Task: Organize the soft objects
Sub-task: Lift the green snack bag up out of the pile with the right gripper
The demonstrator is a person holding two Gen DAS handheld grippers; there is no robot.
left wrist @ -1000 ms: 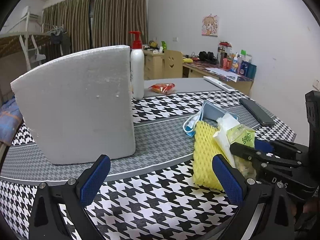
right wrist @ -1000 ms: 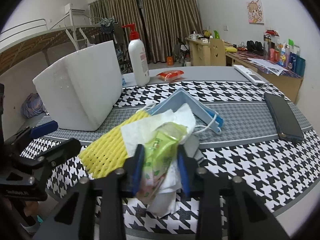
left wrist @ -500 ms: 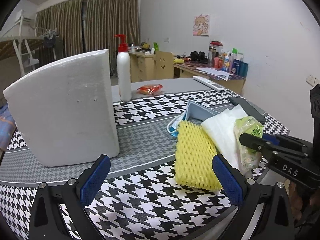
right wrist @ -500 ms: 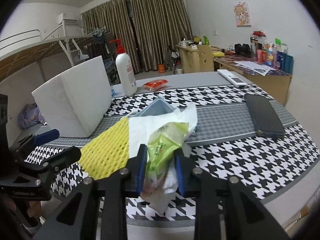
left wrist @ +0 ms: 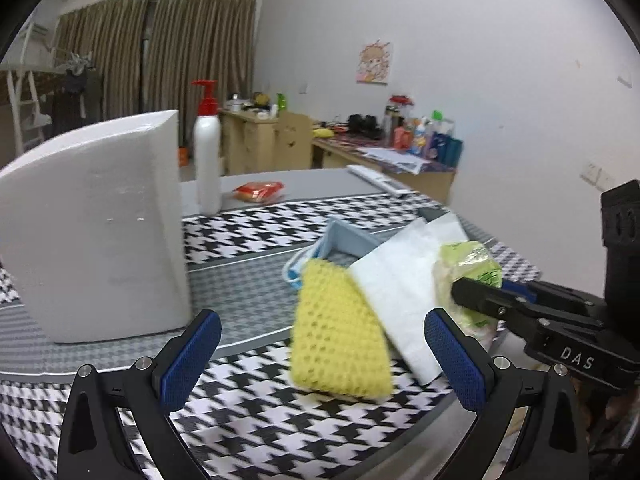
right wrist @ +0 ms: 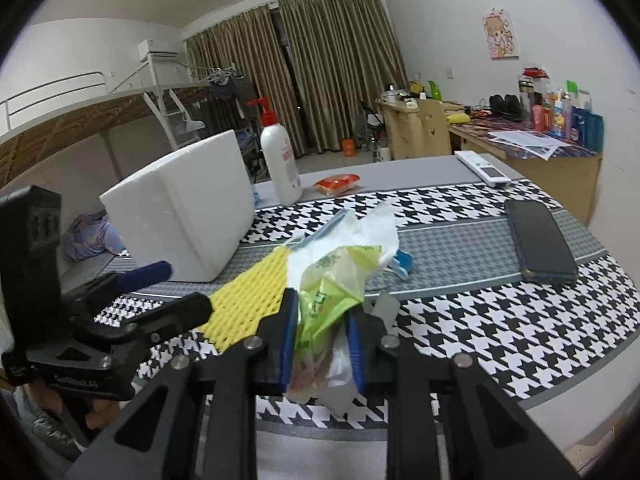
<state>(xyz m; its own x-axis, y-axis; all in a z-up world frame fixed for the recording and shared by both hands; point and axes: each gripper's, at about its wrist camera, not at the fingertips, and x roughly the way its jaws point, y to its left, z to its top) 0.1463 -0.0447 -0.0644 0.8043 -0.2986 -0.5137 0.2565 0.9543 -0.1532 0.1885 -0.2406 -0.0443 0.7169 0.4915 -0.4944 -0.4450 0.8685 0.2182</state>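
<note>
The right gripper [right wrist: 322, 334] is clenched on a green packet [right wrist: 334, 284], and a white tissue [left wrist: 400, 292] hangs together with it between the jaws, lifted a little above the table [right wrist: 500, 320]. The left gripper [left wrist: 322, 354] is released, its jaws wide apart and holding nothing.

Just ahead of the left jaws, between them, lies the yellow foam net [left wrist: 340, 332], which rests on the houndstooth cloth. Behind the net and the tissue, farther from both jaws, is a blue mask [left wrist: 316, 256], partly hidden. To the left of the left jaws stands a white foam box [left wrist: 96, 220], and a pump bottle [left wrist: 207, 164] is beyond it.

I judge the task is at an early stage: only the packet and tissue are picked up, and nothing appears sorted or placed yet. The net and the mask remain on the table, and I cannot tell where the soft things should go; perhaps into the box.
</note>
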